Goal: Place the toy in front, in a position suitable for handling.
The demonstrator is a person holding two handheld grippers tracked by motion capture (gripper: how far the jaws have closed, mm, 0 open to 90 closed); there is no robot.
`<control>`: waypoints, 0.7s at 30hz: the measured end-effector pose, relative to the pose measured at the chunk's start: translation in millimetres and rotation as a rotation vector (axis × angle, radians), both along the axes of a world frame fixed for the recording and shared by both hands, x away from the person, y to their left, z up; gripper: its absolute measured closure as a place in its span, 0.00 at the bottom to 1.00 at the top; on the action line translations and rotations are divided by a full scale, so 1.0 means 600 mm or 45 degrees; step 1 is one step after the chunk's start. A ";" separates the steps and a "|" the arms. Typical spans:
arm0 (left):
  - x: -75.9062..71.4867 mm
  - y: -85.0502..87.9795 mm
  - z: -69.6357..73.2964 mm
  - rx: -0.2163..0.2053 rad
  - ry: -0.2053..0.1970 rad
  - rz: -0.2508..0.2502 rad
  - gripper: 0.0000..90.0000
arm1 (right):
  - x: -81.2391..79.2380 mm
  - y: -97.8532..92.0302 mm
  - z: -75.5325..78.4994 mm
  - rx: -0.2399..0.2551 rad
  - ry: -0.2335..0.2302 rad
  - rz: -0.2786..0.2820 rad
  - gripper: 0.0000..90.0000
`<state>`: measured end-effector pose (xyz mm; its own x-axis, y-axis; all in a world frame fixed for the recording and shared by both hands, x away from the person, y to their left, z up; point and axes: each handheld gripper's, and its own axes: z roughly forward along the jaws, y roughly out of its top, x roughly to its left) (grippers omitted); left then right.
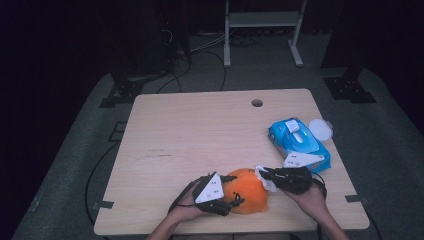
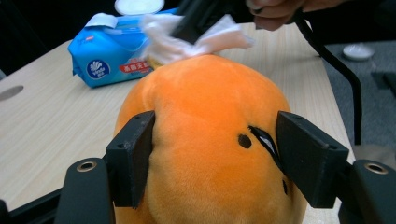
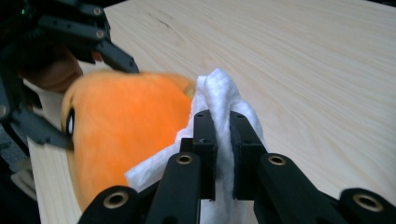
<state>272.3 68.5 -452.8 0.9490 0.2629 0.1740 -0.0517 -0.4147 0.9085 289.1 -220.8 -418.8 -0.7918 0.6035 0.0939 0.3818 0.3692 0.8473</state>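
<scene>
Overhead camera first: wooden desk [image 1: 200, 130] seen from above, with a person's forearms coming in from the bottom edge. An orange plush toy [image 1: 248, 191] sits near the front edge of the desk, between the two hands. The left claw [image 1: 231, 197] grips the toy from its left side. The right claw [image 1: 261, 173] reaches in from the right, holding a white wipe [image 1: 266, 181] against the toy's upper right part. A blue pack of wet wipes [image 1: 297, 142] lies farther back on the right side of the desk, with a round white lid [image 1: 320, 129] just beyond it near the desk's edge.

Left gripper view: the orange plush toy [image 2: 205, 140] sits between the two black jaws, which press on its sides, so the left claw is clamped on it. A small dark eye and mouth mark show on the toy's right side. The white wipe [image 2: 196, 39] rests on top of the toy, pinched by the other claw. The blue pack [image 2: 109, 58] lies behind on the desk.

Right gripper view: the right claw [image 3: 223, 128] has its jaws close together, clamped on the folded white wipe [image 3: 219, 93], which touches the orange toy [image 3: 126, 126] at its left. The left claw's black jaw lies against the toy's far side.
</scene>
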 end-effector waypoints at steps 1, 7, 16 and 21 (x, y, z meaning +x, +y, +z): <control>0.002 0.001 0.000 0.000 0.006 0.006 0.34 | -0.003 -0.003 0.000 -0.005 -0.001 -0.005 0.91; 0.024 0.014 -0.005 -0.047 0.125 0.128 0.34 | -0.020 0.006 0.006 0.025 0.002 0.058 0.91; 0.033 0.018 -0.001 -0.102 0.183 0.167 0.26 | -0.014 0.023 -0.006 -0.030 -0.018 0.069 0.91; 0.026 0.015 0.002 -0.067 0.154 0.103 0.20 | -0.001 0.008 -0.013 -0.023 0.003 0.024 0.91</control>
